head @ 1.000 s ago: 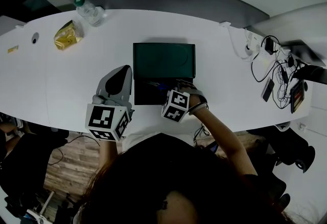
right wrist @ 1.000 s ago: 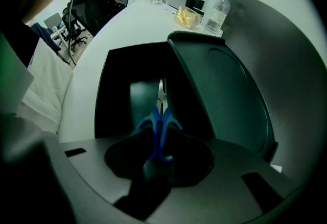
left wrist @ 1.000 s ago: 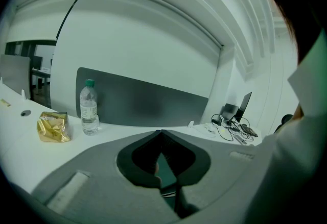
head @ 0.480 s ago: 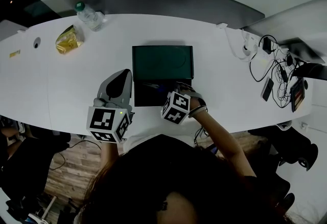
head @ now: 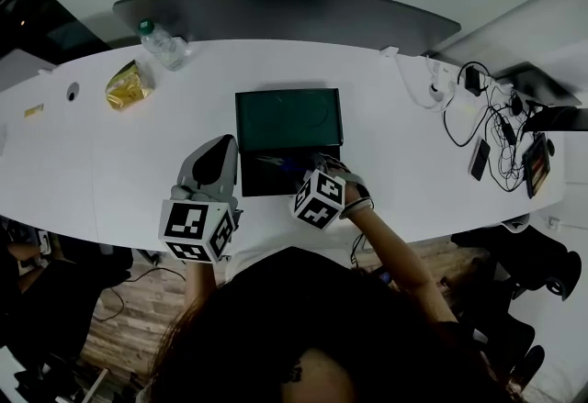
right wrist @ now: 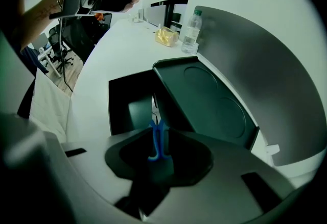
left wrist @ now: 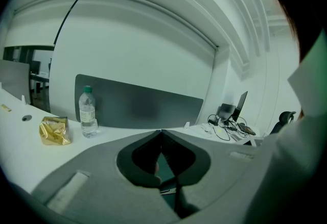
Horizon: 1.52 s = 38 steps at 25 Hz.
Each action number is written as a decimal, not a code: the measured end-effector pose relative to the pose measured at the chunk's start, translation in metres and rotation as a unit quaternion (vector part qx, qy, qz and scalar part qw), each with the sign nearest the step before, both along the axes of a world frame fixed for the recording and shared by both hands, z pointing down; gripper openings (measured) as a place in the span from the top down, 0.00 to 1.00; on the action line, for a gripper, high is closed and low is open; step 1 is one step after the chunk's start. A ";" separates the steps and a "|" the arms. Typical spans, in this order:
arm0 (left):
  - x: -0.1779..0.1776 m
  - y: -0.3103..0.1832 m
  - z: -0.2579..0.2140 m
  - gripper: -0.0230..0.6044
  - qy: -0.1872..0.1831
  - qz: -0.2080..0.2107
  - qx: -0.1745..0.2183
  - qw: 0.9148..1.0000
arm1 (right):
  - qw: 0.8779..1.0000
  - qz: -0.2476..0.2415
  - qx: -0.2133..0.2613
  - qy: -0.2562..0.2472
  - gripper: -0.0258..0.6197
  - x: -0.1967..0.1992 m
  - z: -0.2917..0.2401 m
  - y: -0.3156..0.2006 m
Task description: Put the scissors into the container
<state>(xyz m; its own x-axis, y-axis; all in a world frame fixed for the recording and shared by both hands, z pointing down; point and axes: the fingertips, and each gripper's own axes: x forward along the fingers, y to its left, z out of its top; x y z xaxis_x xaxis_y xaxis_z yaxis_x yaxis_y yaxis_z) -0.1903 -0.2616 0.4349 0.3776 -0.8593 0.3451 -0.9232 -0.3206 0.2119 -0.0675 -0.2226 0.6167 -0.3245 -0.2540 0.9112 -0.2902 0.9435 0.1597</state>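
Note:
The black container [head: 261,174] lies open on the white table [head: 110,162], its lid [head: 288,117] tipped back. My right gripper [head: 307,168] hovers over the container's front right part. Blue-handled scissors [right wrist: 158,140] stand between its jaws with the blades pointing down into the container's inside [right wrist: 125,105]; the jaws are closing on the handles. Just left of the container, my left gripper [head: 219,146] rests with its jaws shut and nothing in them; its tips [left wrist: 161,133] meet in the left gripper view.
A water bottle [head: 158,41] and a gold snack packet [head: 127,85] lie at the table's far left. Cables, a phone and chargers [head: 496,135] crowd the right end. A dark partition [head: 285,11] runs along the far edge.
The whole scene sits slightly lower in the head view as the head camera moved. Both grippers keep nearly the same places beside and over the container.

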 end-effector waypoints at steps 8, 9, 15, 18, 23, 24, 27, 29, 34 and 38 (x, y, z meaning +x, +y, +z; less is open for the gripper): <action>0.007 0.009 -0.013 0.94 -0.005 0.003 0.015 1.000 | 0.998 0.048 0.019 -0.041 0.81 0.003 -0.021 -0.003; 0.008 0.010 -0.016 0.94 -0.005 0.003 0.017 1.000 | 0.997 0.054 0.022 -0.047 0.81 0.003 -0.024 -0.003; 0.012 0.021 -0.027 0.94 -0.006 0.004 0.032 0.999 | 0.993 0.078 0.045 -0.073 0.82 0.004 -0.040 -0.003; 0.015 0.027 -0.032 0.94 -0.006 0.002 0.039 0.999 | 0.991 0.090 0.055 -0.087 0.83 0.006 -0.049 -0.004; 0.021 0.038 -0.040 0.94 -0.010 0.002 0.047 0.999 | 0.986 0.109 0.071 -0.109 0.85 0.011 -0.064 -0.003; 0.022 0.040 -0.042 0.94 -0.011 0.002 0.048 0.999 | 0.985 0.111 0.074 -0.112 0.85 0.012 -0.067 -0.003; 0.026 0.047 -0.047 0.94 -0.012 0.002 0.053 0.999 | 0.982 0.118 0.084 -0.119 0.87 0.017 -0.074 0.000; 0.028 0.052 -0.050 0.94 -0.013 0.002 0.056 0.998 | 0.980 0.122 0.089 -0.126 0.89 0.019 -0.079 0.003; 0.034 0.064 -0.060 0.94 -0.017 0.000 0.066 0.998 | 0.975 0.129 0.099 -0.149 0.91 0.022 -0.092 0.010; 0.039 0.077 -0.066 0.94 -0.022 -0.001 0.072 0.997 | 0.973 0.129 0.109 -0.159 0.91 0.025 -0.102 0.020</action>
